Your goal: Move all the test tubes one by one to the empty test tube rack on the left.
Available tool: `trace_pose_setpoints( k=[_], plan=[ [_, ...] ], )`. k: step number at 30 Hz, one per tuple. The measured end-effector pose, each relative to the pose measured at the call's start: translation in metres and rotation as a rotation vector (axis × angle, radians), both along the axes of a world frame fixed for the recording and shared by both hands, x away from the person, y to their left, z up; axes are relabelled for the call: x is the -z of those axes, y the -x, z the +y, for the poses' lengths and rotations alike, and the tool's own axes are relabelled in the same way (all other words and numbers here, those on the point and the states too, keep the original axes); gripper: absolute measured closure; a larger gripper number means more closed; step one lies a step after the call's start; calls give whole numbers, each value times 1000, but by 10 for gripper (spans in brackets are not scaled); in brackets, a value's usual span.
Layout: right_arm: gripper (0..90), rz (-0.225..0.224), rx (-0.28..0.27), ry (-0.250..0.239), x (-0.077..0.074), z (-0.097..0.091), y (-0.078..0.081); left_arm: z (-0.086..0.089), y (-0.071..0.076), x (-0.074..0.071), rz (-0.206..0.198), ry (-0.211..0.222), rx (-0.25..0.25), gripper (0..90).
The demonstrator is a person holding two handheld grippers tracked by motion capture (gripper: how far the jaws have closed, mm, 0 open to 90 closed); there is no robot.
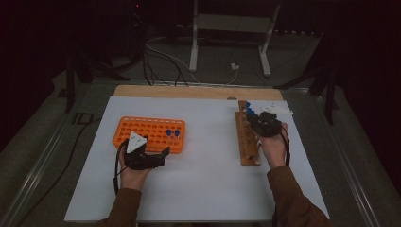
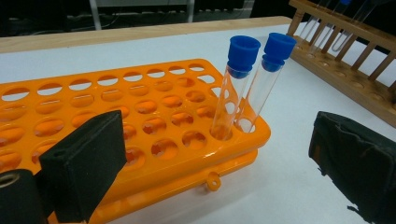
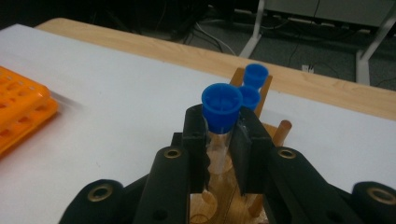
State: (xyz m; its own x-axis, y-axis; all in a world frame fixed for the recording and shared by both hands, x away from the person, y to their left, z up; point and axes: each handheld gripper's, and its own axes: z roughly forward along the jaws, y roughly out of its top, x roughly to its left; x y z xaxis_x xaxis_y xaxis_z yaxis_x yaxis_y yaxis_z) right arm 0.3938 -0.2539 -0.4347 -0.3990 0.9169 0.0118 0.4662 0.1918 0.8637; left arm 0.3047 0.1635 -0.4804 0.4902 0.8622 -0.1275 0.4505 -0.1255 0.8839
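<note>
In the high view, the right gripper (image 1: 267,124) is sitting at the right of the frame over the far end of the wooden rack (image 1: 247,137), and its own view shows its jaws clenching a clear tube with a blue cap (image 3: 221,106) just below that cap. Two more blue-capped tubes (image 3: 252,86) are standing just behind it, in the upper middle of that view, above the wooden rack.

The left gripper (image 1: 152,155) is resting at the lower left of the high view, just beside the near edge of the orange rack (image 1: 150,134). Its jaws are standing wide apart, released, with nothing between them. In the left gripper view, two capped tubes (image 2: 240,84) are standing side by side in holes at the orange rack's right end, leaning slightly. Everything is lying on a white table (image 1: 203,189).
</note>
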Motion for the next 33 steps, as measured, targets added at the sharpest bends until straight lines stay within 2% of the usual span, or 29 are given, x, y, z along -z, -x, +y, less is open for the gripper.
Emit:
trace_pose_setpoints(
  k=[12, 16, 21, 33],
  plan=[
    [772, -74, -17, -14, -29, -6, 15, -1, 0, 0, -1, -2, -1, 46],
    [772, -91, -45, -44, -36, -4, 22, -1, 1, -2, -8, 0, -2, 46],
    [772, -91, -95, -85, -39, 4, 29, -3, 3, -5, -31, 1, -5, 49],
    [771, -82, -232, -126, -41, 41, 45, -10, 8, -14, -84, -45, 10, 55]
  ],
)
